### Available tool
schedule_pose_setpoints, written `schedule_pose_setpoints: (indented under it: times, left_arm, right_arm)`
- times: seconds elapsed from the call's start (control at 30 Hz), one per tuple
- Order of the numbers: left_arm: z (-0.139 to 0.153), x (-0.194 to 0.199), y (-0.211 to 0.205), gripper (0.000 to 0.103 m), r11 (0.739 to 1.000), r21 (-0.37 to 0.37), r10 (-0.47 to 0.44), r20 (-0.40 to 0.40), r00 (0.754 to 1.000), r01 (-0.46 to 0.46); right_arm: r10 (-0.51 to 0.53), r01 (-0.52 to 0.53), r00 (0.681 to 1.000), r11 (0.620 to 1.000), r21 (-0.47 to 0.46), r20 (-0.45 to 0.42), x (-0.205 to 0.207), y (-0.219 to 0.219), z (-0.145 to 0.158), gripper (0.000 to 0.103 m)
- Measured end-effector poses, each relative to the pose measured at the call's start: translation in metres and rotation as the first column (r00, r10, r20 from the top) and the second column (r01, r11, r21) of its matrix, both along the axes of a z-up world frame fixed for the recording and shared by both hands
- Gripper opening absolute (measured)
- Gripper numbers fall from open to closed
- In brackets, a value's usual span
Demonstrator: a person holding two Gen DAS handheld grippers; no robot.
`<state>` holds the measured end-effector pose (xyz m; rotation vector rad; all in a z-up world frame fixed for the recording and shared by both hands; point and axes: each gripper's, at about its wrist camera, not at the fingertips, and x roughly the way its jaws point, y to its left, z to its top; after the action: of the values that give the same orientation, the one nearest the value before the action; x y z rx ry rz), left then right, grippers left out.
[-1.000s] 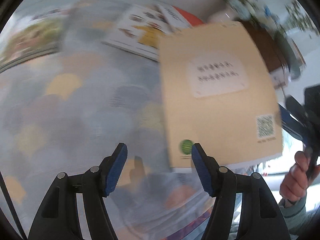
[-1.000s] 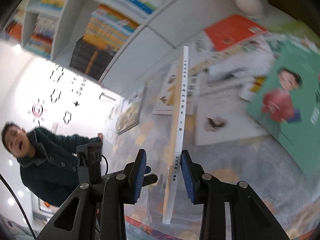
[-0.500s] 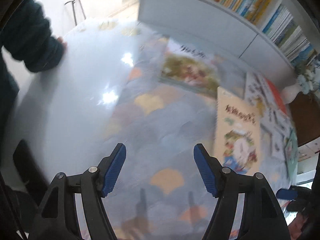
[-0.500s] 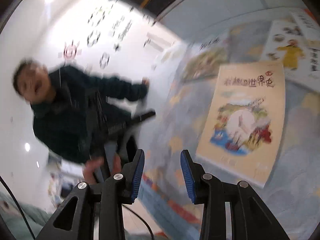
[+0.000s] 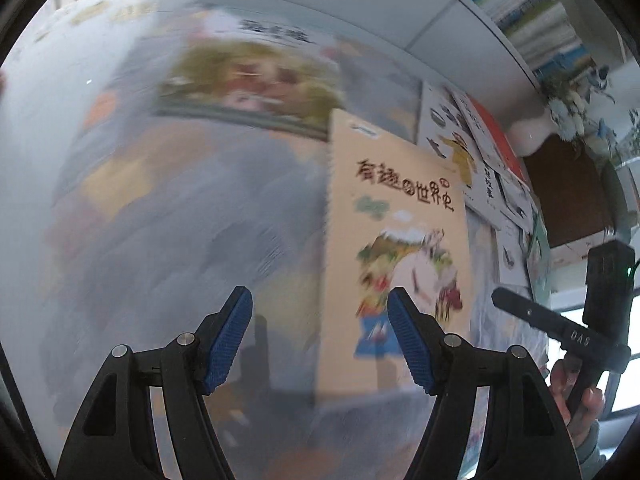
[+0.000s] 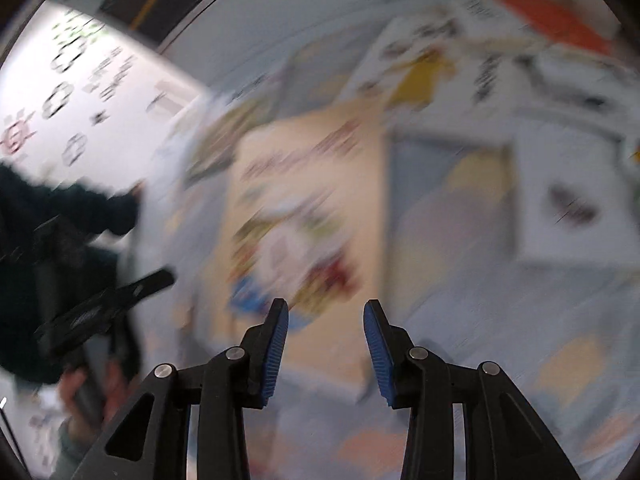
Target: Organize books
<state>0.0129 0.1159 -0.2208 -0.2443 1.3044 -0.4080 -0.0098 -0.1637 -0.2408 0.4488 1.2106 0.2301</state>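
A tan picture book (image 5: 400, 240) with a mountain drawing lies flat, cover up, on the patterned mat. My left gripper (image 5: 320, 308) hovers open over the book's left edge, its right finger above the cover and nothing between the pads. In the right wrist view the same tan book (image 6: 312, 200) lies just ahead of my right gripper (image 6: 326, 312), which is open and empty. A green and yellow picture book (image 5: 252, 84) lies flat further back. Both views are blurred by motion.
Several overlapping books (image 5: 456, 140) lie beyond the tan one, and a white book (image 6: 568, 200) rests to its right. A white bookshelf (image 5: 440, 28) runs along the back. A person in dark clothing (image 6: 48, 208) is at the left.
A second ago my right gripper held the tan book upright by its edge; it now lies flat on the mat and that gripper is empty. Both views have swung across the mat.
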Motion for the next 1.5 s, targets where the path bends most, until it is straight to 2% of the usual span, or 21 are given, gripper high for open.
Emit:
schedule_pose_setpoints:
  times: [0.07,0.17,0.33,0.37,0.43,0.53,0.67,0.87,0.97,1.1,1.13,1.2,1.23,1.27,1.33,1.37,1.4,1.43,1.47,1.5]
  left_arm:
    - [-0.009,0.009,-0.013,0.069,0.999,-0.011,-0.030,-0.021,0.999,0.030]
    - [-0.019,0.013,-0.025,0.068,0.998,-0.042,-0.051,-0.052,0.997,0.049]
    - [-0.020,-0.005,-0.033,0.069,0.993,-0.074,-0.098,-0.056,0.994,0.094]
    - [-0.020,-0.010,-0.033,0.069,0.993,-0.058,-0.107,-0.051,0.993,0.104]
    - [-0.020,-0.020,-0.035,0.069,0.991,-0.034,-0.134,-0.043,0.990,0.132]
    - [-0.019,-0.031,-0.034,0.069,0.991,-0.045,-0.128,-0.056,0.990,0.126]
    - [-0.020,-0.040,-0.031,0.069,0.991,-0.052,-0.127,-0.072,0.989,0.124]
    - [-0.023,-0.062,-0.016,0.069,0.994,-0.069,-0.089,-0.133,0.987,0.081]
    - [-0.025,-0.070,-0.013,0.069,0.989,-0.127,-0.100,-0.153,0.983,0.081]
    - [-0.026,-0.075,-0.016,0.069,0.986,-0.147,-0.101,-0.118,0.988,0.083]
    - [-0.025,-0.075,-0.017,0.069,0.986,-0.146,-0.098,-0.111,0.989,0.082]
    - [-0.022,-0.075,-0.013,0.069,0.981,-0.189,-0.067,-0.103,0.992,0.046]
    - [-0.019,-0.076,-0.008,0.069,0.972,-0.231,-0.052,-0.096,0.994,0.028]
    - [-0.014,-0.077,0.000,0.069,0.953,-0.302,-0.034,-0.086,0.996,0.006]
    - [-0.004,-0.076,0.016,0.069,0.876,-0.481,0.007,-0.074,0.997,-0.042]
    - [-0.003,-0.075,0.024,0.069,0.816,-0.574,0.015,-0.096,0.995,-0.068]
    - [-0.005,-0.073,0.027,0.069,0.788,-0.610,0.016,-0.113,0.993,-0.082]
    - [-0.008,-0.071,0.029,0.069,0.776,-0.623,0.024,-0.123,0.992,-0.096]
    - [-0.010,-0.070,0.028,0.069,0.782,-0.615,0.031,-0.123,0.992,-0.101]
    - [-0.014,-0.068,0.025,0.069,0.808,-0.580,0.044,-0.123,0.991,-0.108]
  right_arm:
    - [-0.044,0.044,0.999,0.999,0.019,-0.006,0.012,-0.007,-0.004,0.038]
    - [-0.074,0.074,0.997,0.997,-0.020,-0.029,0.023,-0.010,-0.015,0.038]
    - [-0.020,0.019,0.997,1.000,-0.016,-0.075,0.020,0.012,-0.032,0.037]
    - [-0.002,0.001,0.997,1.000,-0.006,-0.076,0.015,0.017,-0.032,0.037]
    - [0.036,-0.039,0.997,0.998,-0.050,-0.072,0.005,0.026,-0.032,0.039]
    - [0.070,-0.077,0.995,0.993,-0.092,-0.073,-0.008,0.035,-0.033,0.039]
    - [0.098,-0.107,0.991,0.989,-0.104,-0.090,-0.013,0.039,-0.033,0.039]
    - [0.119,-0.129,0.982,0.990,-0.061,-0.149,-0.036,0.023,-0.036,0.038]
    - [0.139,-0.146,0.982,0.988,-0.050,-0.130,-0.048,0.022,-0.037,0.036]
    - [0.157,-0.162,0.983,0.986,-0.039,-0.093,-0.052,0.030,-0.038,0.021]
    - [0.159,-0.165,0.984,0.984,-0.064,-0.085,-0.052,0.034,-0.037,0.021]
    - [0.177,-0.183,0.982,0.979,-0.092,-0.069,-0.052,0.039,-0.036,0.021]
    - [0.182,-0.187,0.981,0.979,-0.085,-0.065,-0.053,0.037,-0.036,0.021]
    - [0.179,-0.183,0.982,0.981,-0.068,-0.063,-0.052,0.035,-0.038,0.021]
    - [0.162,-0.162,0.985,0.987,-0.004,-0.066,-0.052,0.025,-0.042,0.021]
    - [0.147,-0.143,0.986,0.988,0.055,-0.074,-0.051,0.017,-0.046,0.021]
    - [0.136,-0.127,0.987,0.986,0.104,-0.084,-0.050,0.010,-0.049,0.021]
    - [0.123,-0.102,0.987,0.978,0.181,-0.104,-0.047,0.000,-0.056,0.021]
    - [0.114,-0.082,0.986,0.968,0.238,-0.121,-0.046,-0.007,-0.061,0.021]
    - [0.103,-0.058,0.985,0.953,0.296,-0.140,-0.044,-0.014,-0.067,0.020]
